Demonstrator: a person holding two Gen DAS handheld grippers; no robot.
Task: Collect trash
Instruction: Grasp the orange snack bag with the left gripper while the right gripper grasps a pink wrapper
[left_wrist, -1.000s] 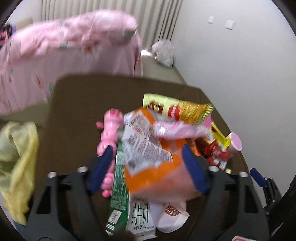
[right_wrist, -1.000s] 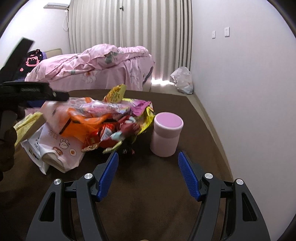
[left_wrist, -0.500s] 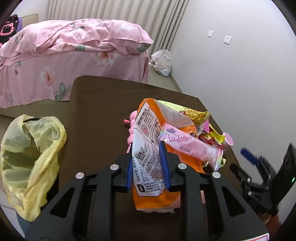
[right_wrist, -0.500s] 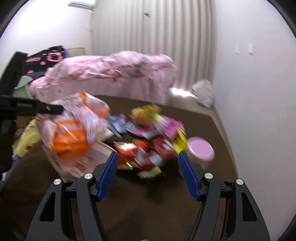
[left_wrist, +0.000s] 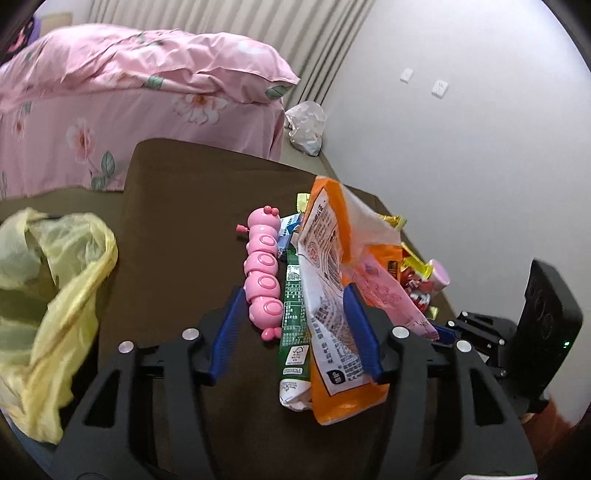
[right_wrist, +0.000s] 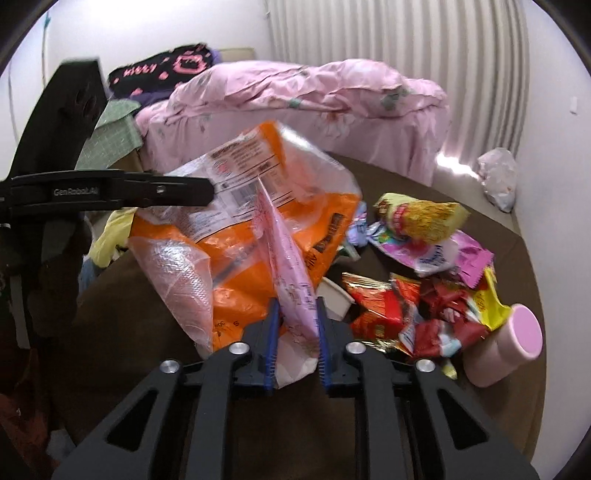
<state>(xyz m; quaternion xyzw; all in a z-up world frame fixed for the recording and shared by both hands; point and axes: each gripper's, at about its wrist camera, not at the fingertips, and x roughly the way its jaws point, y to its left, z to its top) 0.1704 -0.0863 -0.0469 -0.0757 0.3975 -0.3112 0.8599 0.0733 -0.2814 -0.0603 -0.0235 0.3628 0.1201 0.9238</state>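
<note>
An orange and white snack bag (left_wrist: 332, 302) stands on edge on the brown table (left_wrist: 177, 221), leaning on the inner side of my left gripper's (left_wrist: 295, 325) right finger; the jaws are open. The bag also shows in the right wrist view (right_wrist: 251, 236). My right gripper (right_wrist: 295, 332) is shut on a pink wrapper (right_wrist: 291, 280) that lies against the orange bag; it also shows in the left wrist view (left_wrist: 388, 299). A yellow plastic trash bag (left_wrist: 48, 295) hangs open at the table's left edge.
A pink caterpillar toy (left_wrist: 264, 273) and a green milk carton (left_wrist: 293, 332) lie between my left fingers. A heap of snack wrappers (right_wrist: 424, 280) and a pink cup (right_wrist: 509, 339) lie to the right. A pink bed (left_wrist: 129, 99) stands behind the table.
My left gripper opened and let go of the orange bag. My right gripper moved in to the left and shut on the pink wrapper.
</note>
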